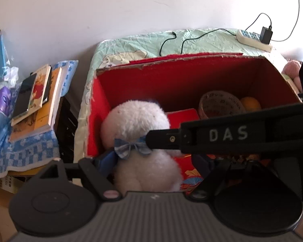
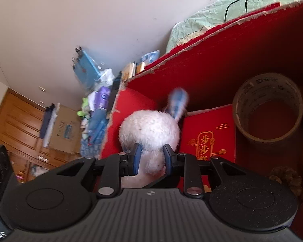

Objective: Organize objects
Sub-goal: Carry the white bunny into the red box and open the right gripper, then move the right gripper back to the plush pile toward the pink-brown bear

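A white plush rabbit (image 1: 135, 121) with a blue checked bow (image 1: 129, 147) is inside the open red cardboard box (image 1: 171, 76), at its left end. My left gripper (image 1: 154, 162) is open, its blue pads either side of the plush's body with a gap on the right. My right gripper (image 1: 151, 141) reaches in from the right. In the right wrist view that right gripper (image 2: 152, 157) is shut on the plush rabbit (image 2: 149, 129) just below the head; one blue ear (image 2: 177, 102) sticks up. The red box (image 2: 232, 60) fills the right of this view.
In the box lie a tape roll (image 1: 220, 102), an orange (image 1: 250, 102), a red gift case (image 2: 210, 137) and a pine cone (image 2: 284, 179). The box sits on a green sheet (image 1: 131, 48) with a power strip (image 1: 252, 38). Books and a phone (image 1: 24, 94) are stacked at left.
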